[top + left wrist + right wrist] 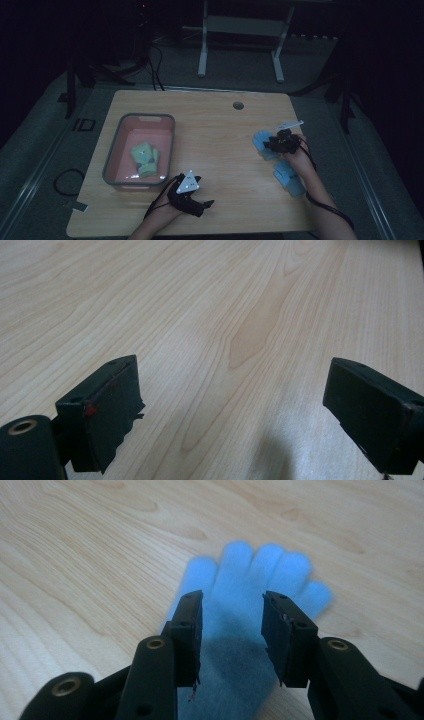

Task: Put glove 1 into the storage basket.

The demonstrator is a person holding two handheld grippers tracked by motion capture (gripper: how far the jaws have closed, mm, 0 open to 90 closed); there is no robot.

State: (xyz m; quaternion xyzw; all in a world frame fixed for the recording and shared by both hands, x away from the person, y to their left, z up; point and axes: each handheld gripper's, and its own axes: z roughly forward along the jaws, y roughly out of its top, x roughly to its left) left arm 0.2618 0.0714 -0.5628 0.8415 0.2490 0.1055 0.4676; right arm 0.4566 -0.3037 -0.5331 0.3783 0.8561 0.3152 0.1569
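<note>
My right hand-held gripper (232, 635) has its jaws partly spread over a blue glove (250, 605) lying flat on the desk (215, 150), not pinching it. My left hand-held gripper (235, 410) is spread wide, empty. At nine o'clock, a pink bin (120, 135) holds green gloves (145, 159).

Two black left gripper (232, 412) jaws spread wide apart, above pale wood-grain table top (210, 315). Red mark on left-hand jaw's edge. Faint shadow on wood between jaws.
</note>
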